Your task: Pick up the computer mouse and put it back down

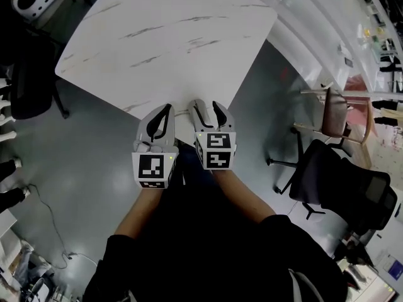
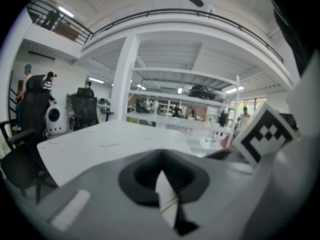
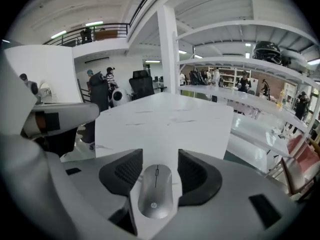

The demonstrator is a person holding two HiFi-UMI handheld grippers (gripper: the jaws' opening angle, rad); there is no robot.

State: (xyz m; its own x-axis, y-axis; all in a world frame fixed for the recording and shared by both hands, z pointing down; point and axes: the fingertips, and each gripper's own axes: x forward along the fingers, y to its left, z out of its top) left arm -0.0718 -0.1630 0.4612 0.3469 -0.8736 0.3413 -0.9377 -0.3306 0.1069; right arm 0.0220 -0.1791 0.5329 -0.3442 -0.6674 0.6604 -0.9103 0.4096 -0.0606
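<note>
**Head view.** The white marble-patterned table (image 1: 164, 36) presents its near corner to the person. Both tools are held side by side at that corner. The left gripper (image 1: 165, 111) has its jaws brought together at the tips. The right gripper (image 1: 209, 107) has its jaws spread, with a clear gap between them. The computer mouse cannot be made out from this angle.

**Left gripper view.** The left gripper (image 2: 161, 156) is closed. Its dark pads meet at the tips and grip nothing. Only a sliver of the table (image 2: 100, 144) shows through the small opening behind the tips.

**Right gripper view.** The right gripper (image 3: 160, 159) stands wide open. The computer mouse (image 3: 155, 191) appears between the two dark pads, resting top side up on the near corner of the table (image 3: 165, 119).
- Contact: the pad at the picture's right is clear of the mouse. The pad at the picture's left is just beside it, and no pressing contact is visible. The tool therefore has hold of nothing.
- Orientation: the long axis of the mouse runs along the line of the jaws, from the near corner toward the table's middle.
- Direction: the scroll-wheel end points away from the gripper. The logo end faces the gripper.
</note>
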